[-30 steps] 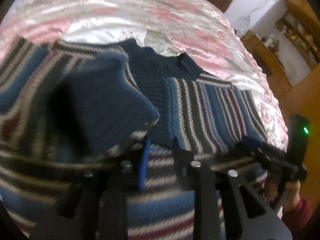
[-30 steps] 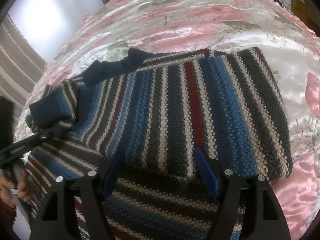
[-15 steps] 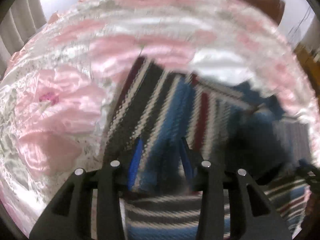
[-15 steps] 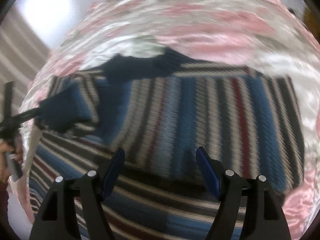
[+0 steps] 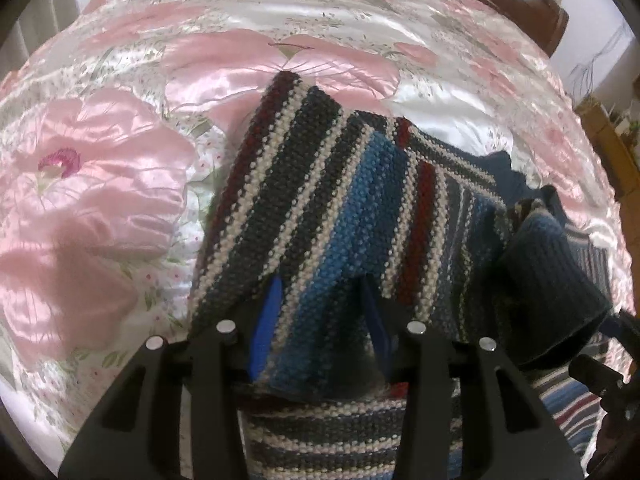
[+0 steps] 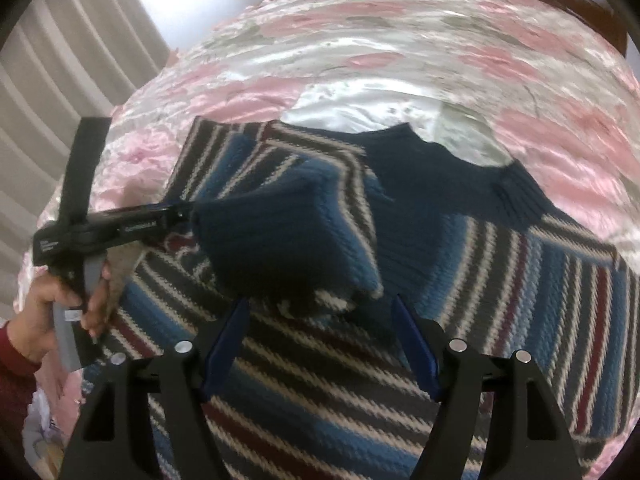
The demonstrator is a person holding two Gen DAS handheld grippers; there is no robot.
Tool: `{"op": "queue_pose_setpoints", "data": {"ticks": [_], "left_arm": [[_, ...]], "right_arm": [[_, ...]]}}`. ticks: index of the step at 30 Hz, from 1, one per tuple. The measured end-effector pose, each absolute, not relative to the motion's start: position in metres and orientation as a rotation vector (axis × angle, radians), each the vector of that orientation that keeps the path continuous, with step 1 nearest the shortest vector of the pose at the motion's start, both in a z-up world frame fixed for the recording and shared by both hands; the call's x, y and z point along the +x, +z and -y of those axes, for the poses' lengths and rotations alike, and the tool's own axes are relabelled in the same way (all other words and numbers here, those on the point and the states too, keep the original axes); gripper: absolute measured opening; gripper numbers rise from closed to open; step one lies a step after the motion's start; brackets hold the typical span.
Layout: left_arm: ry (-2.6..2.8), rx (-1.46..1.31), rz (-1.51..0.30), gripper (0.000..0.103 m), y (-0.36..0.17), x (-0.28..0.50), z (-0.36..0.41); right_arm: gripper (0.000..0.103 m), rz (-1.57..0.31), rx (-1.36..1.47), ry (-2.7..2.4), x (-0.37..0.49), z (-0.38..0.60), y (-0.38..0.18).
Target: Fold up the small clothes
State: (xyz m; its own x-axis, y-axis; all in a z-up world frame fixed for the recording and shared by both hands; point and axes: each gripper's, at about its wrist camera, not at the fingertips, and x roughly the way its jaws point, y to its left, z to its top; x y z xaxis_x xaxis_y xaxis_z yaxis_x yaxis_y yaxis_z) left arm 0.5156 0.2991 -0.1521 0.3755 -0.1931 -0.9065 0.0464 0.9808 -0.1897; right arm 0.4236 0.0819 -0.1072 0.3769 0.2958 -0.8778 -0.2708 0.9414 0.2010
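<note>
Knit sleeve [image 5: 320, 248] bunched between the left gripper's [image 5: 320, 316] narrowed jaws; right gripper [image 6: 320, 340] spread, empty above the sweater [image 6: 360, 400] on the bedspread [image 6: 400, 60]. Good practice: carry the cuff [image 6: 280, 240] straight across the chest, lay flat, then release.

1. The striped sweater [image 6: 460, 320] runs off the bottom edge in both views — its hem is out of sight.
2. The left gripper [image 5: 320, 312] has knit bunched between its fingers; their tips are buried in it.
3. The hand [image 6: 60, 300] on the handle shows only up to a red sleeve [image 6: 16, 380], cut by the frame edge.
4. The right gripper's [image 5: 600, 364] body is clipped at the left wrist view's right edge.
</note>
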Motion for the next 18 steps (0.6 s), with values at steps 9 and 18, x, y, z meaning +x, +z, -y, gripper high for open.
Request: {"op": "queue_pose_setpoints", "data": {"ticks": [9,18], "left_arm": [[-0.155,-0.126,-1.175,0.042,-0.153,0.516,-0.298],[-0.154,-0.126,-1.170,0.042,-0.153,0.515,-0.298]], "right_arm": [[0.027,-1.208,0.128,0.377,0.452,-0.081,-0.141],[0.032,-1.180,0.406,0.352,0.443,0.014,-0.129]]}}
